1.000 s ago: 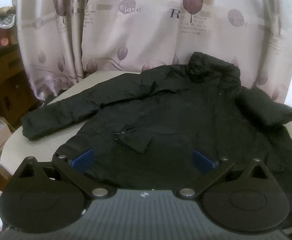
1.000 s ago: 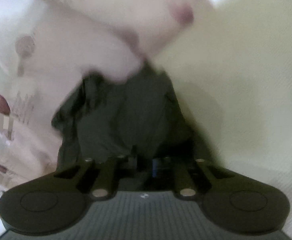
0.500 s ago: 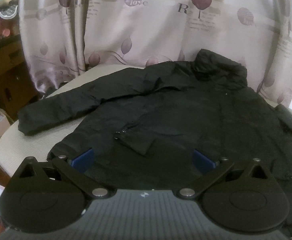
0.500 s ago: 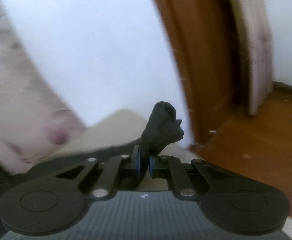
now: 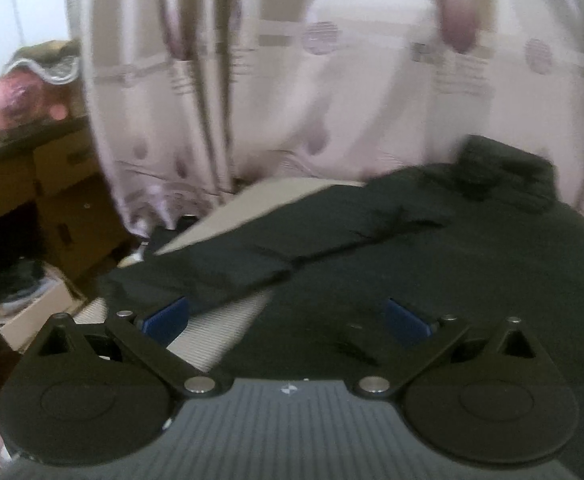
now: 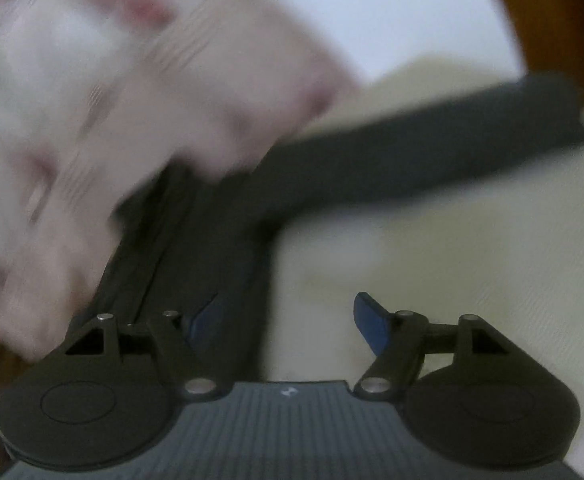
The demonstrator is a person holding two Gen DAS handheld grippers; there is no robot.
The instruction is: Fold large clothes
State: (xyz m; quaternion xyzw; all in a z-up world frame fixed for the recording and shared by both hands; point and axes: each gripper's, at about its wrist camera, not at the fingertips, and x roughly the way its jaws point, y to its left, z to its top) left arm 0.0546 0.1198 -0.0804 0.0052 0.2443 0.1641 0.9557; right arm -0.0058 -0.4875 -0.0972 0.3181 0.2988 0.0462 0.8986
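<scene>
A large black jacket lies spread flat on a cream table, collar toward the curtain. Its left sleeve stretches out toward the table's left edge. My left gripper is open and empty, low over the jacket's hem beside that sleeve. In the right wrist view the jacket's right sleeve lies stretched out across the table. My right gripper is open and empty, its left finger over the jacket's side. Both views are blurred.
A pale patterned curtain hangs right behind the table and fills the left of the right wrist view. Cardboard boxes and clutter stand on the floor at the left. A wooden door frame is at the far right.
My right gripper has opened and let go of the right sleeve, which now lies stretched out on the table. My left gripper has swung left and lower toward the left sleeve.
</scene>
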